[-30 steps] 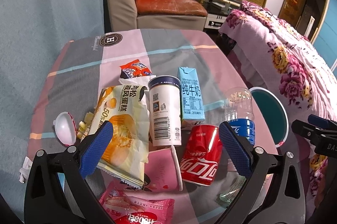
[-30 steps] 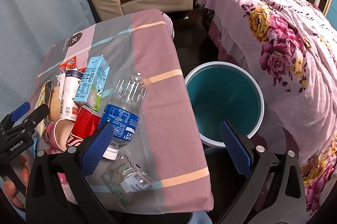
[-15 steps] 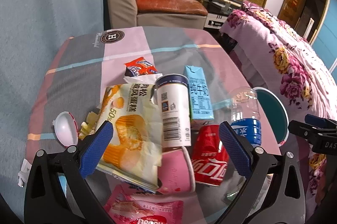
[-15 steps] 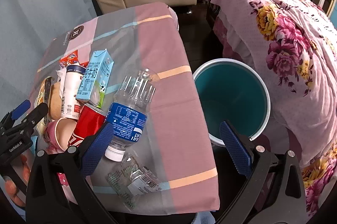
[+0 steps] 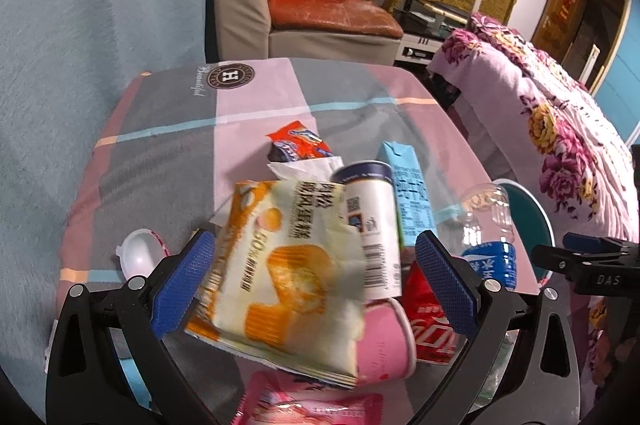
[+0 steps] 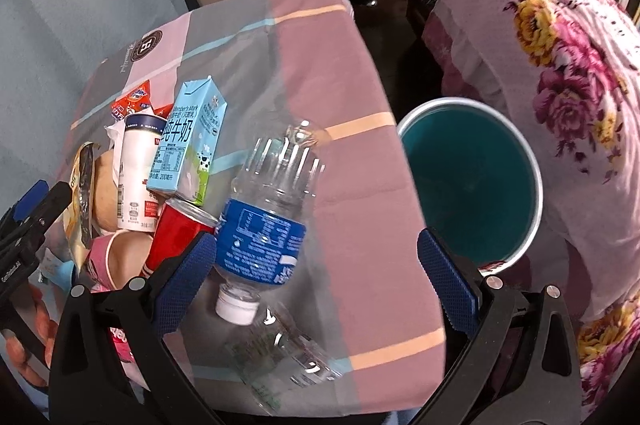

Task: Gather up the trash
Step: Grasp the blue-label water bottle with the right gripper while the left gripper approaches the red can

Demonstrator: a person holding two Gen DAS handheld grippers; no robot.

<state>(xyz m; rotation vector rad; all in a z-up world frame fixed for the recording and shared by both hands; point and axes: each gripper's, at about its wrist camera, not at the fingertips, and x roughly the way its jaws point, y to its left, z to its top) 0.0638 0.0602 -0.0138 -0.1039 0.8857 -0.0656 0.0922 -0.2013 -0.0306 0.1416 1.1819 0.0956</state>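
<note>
Trash covers the near half of the table with the pink, grey and blue checked cloth (image 5: 168,153), and from our two claws outward it looks like this: our left gripper (image 5: 316,289) is spread wide and holds nothing, its blue pads flanking the crinkled white and orange cake wrapper (image 5: 288,265), which is blurred and lies across the white cylindrical drink bottle with the barcode (image 5: 374,225) and the pink paper cup (image 5: 384,341). Our right gripper (image 6: 316,277) is likewise spread and empty, hovering over the clear plastic water bottle with the blue label (image 6: 264,225), whose white cap points at us. Beside that bottle lie the red cola can (image 6: 176,233) and the pale blue milk carton (image 6: 188,145); nearer us sits a crushed clear bottle (image 6: 280,357). The teal round bin with the white rim (image 6: 536,209) stands on the floor past the table's right edge. We judge the risks so: the wrapper is limp and may slip from the pads, or drag the cup along with it; the round bottle and can may roll off toward the edge if nudged; and the thin water bottle may buckle and squirt out under a hard squeeze. The pile overlaps, so one pull could disturb its neighbours.
</note>
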